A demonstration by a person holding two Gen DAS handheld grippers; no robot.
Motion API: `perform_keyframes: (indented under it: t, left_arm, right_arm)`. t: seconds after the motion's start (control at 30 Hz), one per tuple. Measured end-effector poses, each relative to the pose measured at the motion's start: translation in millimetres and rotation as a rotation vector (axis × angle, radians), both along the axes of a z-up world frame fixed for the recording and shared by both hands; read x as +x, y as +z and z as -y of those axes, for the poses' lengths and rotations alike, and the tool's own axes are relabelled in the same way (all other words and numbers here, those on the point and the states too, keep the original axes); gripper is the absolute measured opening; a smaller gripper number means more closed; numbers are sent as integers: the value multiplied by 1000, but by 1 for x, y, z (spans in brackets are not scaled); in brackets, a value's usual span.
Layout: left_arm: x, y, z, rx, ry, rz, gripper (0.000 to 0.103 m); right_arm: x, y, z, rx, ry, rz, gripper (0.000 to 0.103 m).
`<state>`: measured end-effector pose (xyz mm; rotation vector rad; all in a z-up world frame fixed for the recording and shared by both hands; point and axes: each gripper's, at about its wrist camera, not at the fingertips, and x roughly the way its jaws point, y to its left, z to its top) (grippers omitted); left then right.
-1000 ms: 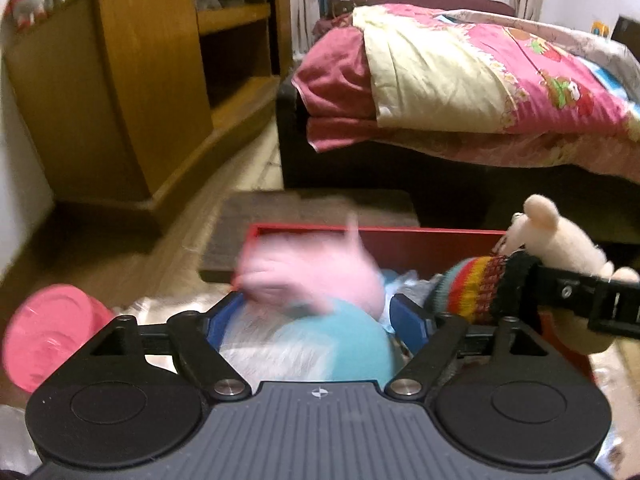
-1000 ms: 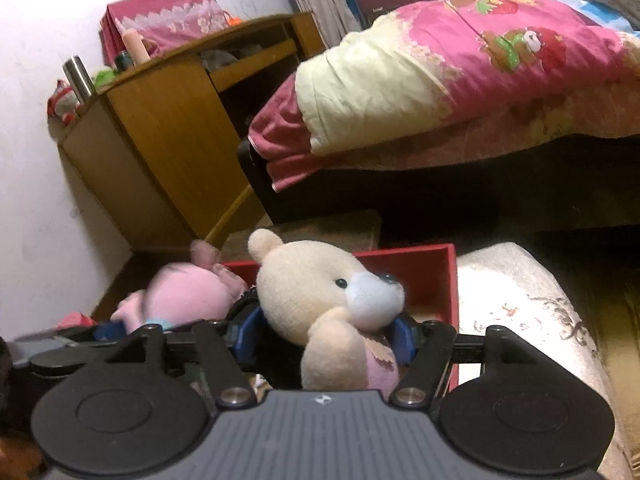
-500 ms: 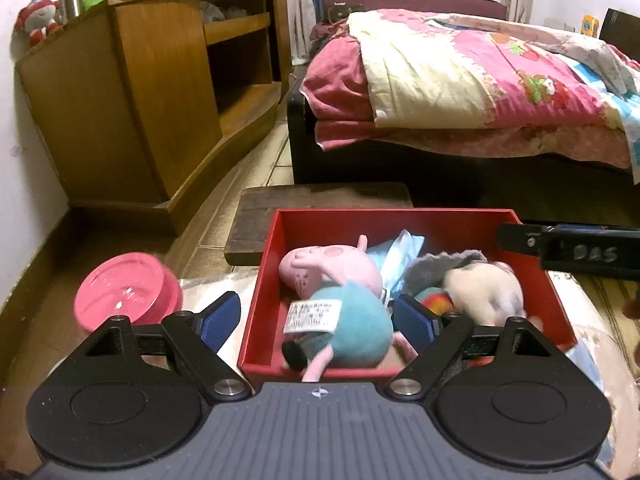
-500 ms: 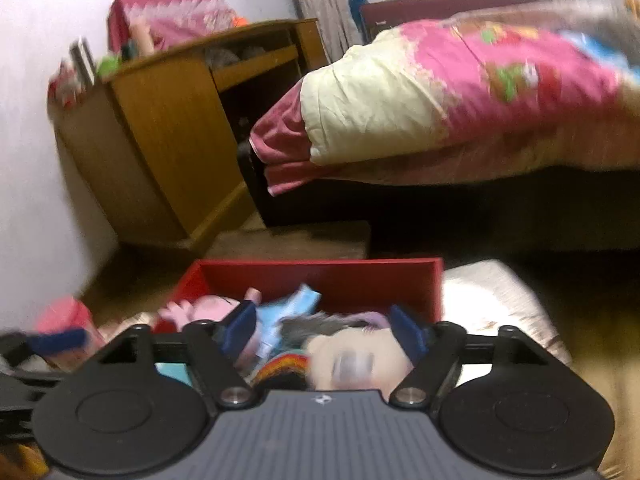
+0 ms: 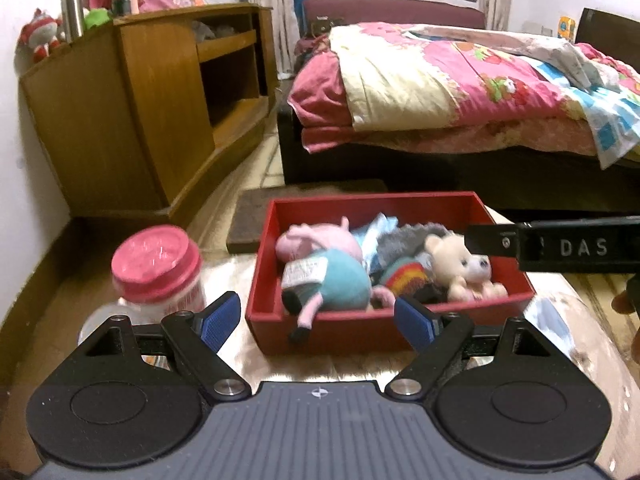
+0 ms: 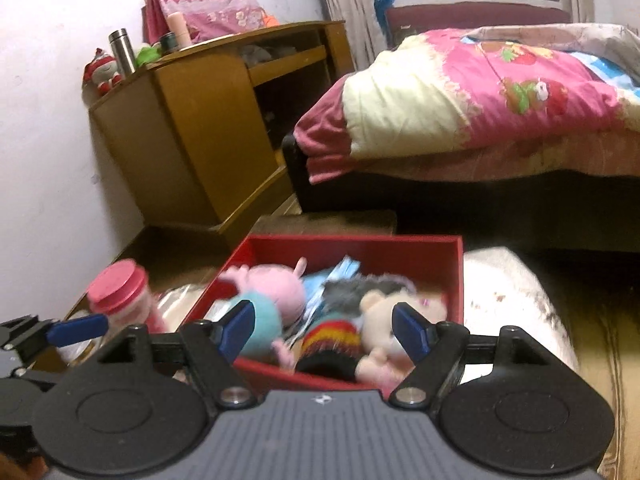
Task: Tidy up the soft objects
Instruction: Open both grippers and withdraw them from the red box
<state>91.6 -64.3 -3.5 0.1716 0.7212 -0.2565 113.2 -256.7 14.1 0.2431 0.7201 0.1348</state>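
A red box [image 5: 360,336] stands on a shiny low table and holds several soft toys: a pink pig plush in a teal dress [image 5: 324,264], a cream bear [image 5: 460,264] with a striped sleeve, and grey and blue cloth items. It also shows in the right wrist view [image 6: 420,252], with the pig [image 6: 272,292] and bear [image 6: 380,308]. My left gripper [image 5: 318,320] is open and empty, just in front of the box. My right gripper [image 6: 324,328] is open and empty above the box's near edge; its finger shows in the left wrist view [image 5: 560,246].
A jar with a pink lid [image 5: 158,268] stands left of the box on the table [image 5: 360,368]. A wooden cabinet [image 5: 140,120] lines the left wall. A bed with a pink quilt [image 5: 460,92] is behind. A dark mat [image 5: 248,220] lies on the floor.
Both grippers opened and dropped their toys into the red box: the left released the pig, the right the bear. Both then pulled back from the box.
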Motion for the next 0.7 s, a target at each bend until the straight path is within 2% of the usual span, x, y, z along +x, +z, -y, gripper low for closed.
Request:
perform_keyframes:
  t: [0.13, 0.3, 0.47, 0.63, 0.7]
  left_arm:
    - [-17, -5, -9, -5, -42, -24, 82]
    - [-32, -21, -17, -30, -95, -114, 81]
    - [-42, -40, -23, 26, -122, -160, 81]
    - [-35, -62, -32, 40, -177, -224, 80]
    - [-33, -71, -33, 81, -184, -230, 78]
  right_arm:
    - [-27, -7, 0, 29, 6, -52, 53]
    - [-53, -18, 1, 40, 12, -105, 53]
    - [-72, -19, -2, 73, 29, -124, 53]
    - [-88, -20, -5, 106, 50, -141, 52]
    - [-92, -22, -8, 119, 57, -154, 52]
